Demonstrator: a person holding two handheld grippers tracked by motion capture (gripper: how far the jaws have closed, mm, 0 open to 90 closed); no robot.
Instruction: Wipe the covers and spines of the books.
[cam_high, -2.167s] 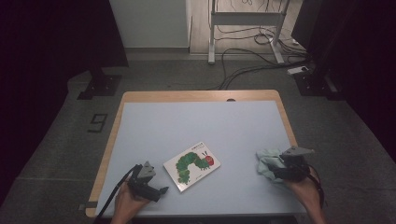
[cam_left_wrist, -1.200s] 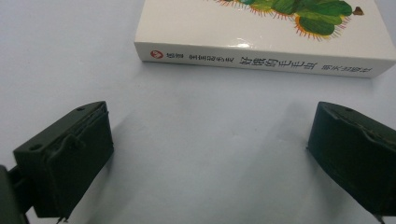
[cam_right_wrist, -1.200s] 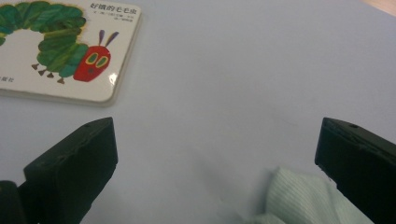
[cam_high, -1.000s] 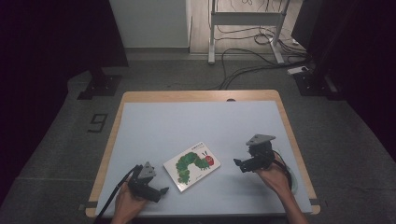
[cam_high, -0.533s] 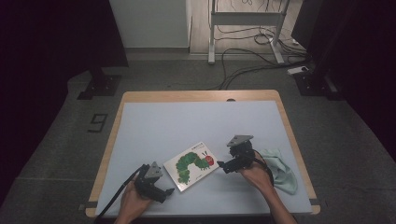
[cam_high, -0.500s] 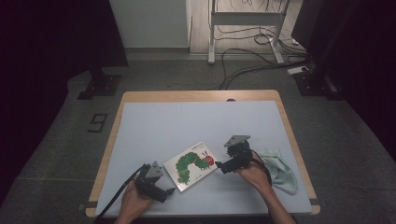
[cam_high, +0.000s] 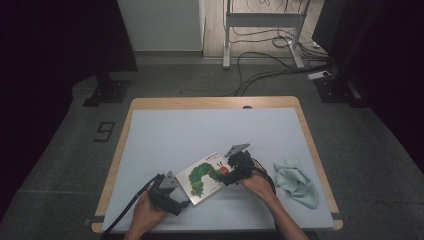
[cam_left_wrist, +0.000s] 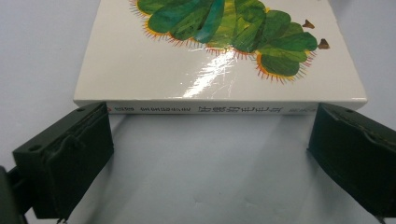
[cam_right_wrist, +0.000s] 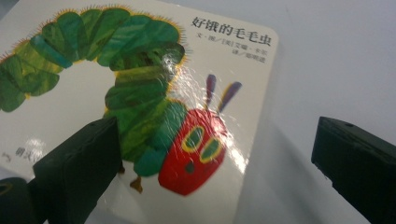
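Pale blue tabletop (cam_high: 210, 130) with a wooden edge, dark floor all round, cables and a metal stand leg beyond the far side.

Nearest, at the front left: left gripper (cam_high: 176, 202) held low on the tabletop, its cable trailing off toward the near edge. Jaws spread wide and empty, aimed at the spine edge of the caterpillar board book (cam_high: 205, 177). In the left gripper view the book (cam_left_wrist: 219, 60) lies flat just ahead of the jaw tips, spine facing the camera, one jaw off each end of the spine; whether the tips touch it I cannot tell.

Middle of the front half: book lies flat, cover up, turned at an angle to the tabletop edges. Green caterpillar body, red head toward the right.

Right of it: right gripper (cam_high: 231, 176), grey plate on top, over the book's right corner. Jaws wide, gripping nothing. In the right gripper view one jaw stands over the cover (cam_right_wrist: 140, 107) beside the red head, the other over bare tabletop past the book's edge.

Farther right: crumpled pale green cloth (cam_high: 296, 181), well apart from the book.
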